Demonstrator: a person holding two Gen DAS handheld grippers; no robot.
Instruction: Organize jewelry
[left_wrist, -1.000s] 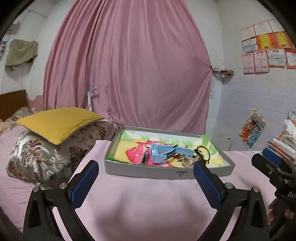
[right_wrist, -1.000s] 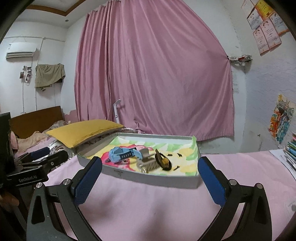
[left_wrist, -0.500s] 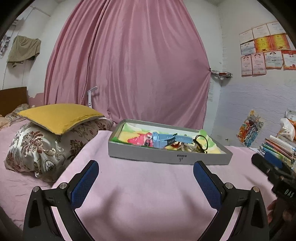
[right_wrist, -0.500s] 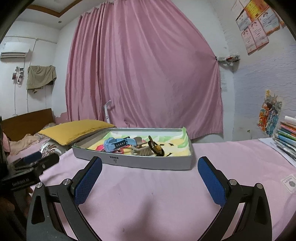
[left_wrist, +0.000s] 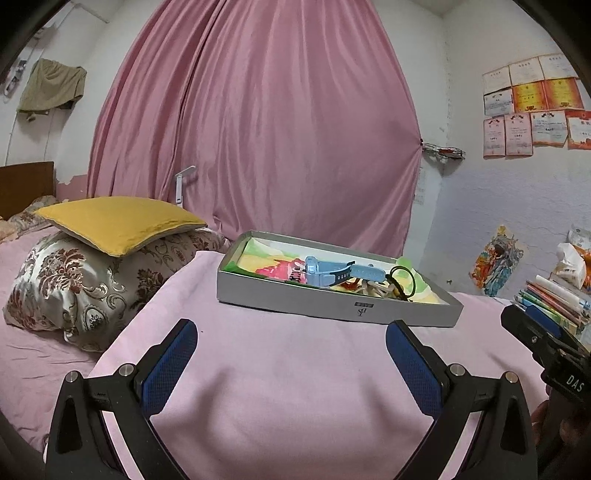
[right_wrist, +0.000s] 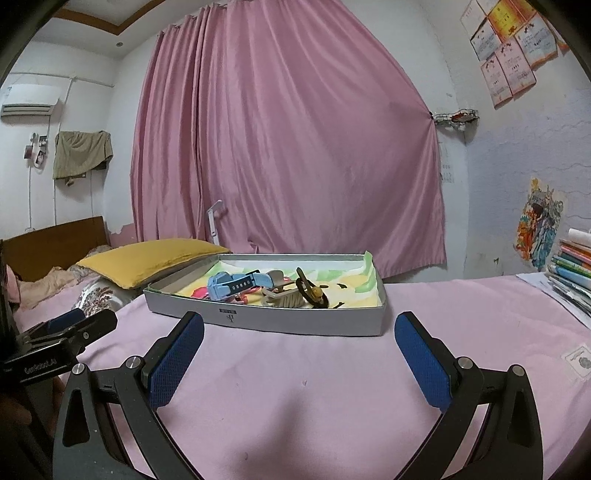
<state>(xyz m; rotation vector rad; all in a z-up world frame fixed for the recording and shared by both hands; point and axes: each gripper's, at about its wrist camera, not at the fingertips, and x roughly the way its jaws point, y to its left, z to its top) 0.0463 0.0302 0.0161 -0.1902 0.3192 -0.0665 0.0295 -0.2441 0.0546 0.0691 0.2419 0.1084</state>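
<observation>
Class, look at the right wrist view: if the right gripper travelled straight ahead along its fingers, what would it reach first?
Probably the near wall of the grey tray, which lies ahead of the open right gripper on the pink sheet. Nothing shows between them, though depth is uncertain.

Watch (left_wrist: 334, 272) in tray (left_wrist: 332, 304); pillows (left_wrist: 110, 236) left; books (left_wrist: 554, 295) right

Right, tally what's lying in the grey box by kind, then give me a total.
Blue watch: 1
Black hair tie: 1
Beige hair clip: 1
Black piece with a yellow bead: 1
Total: 4 that can be told apart in the grey box; small dark and pink bits beside them are too tangled to count.
</observation>
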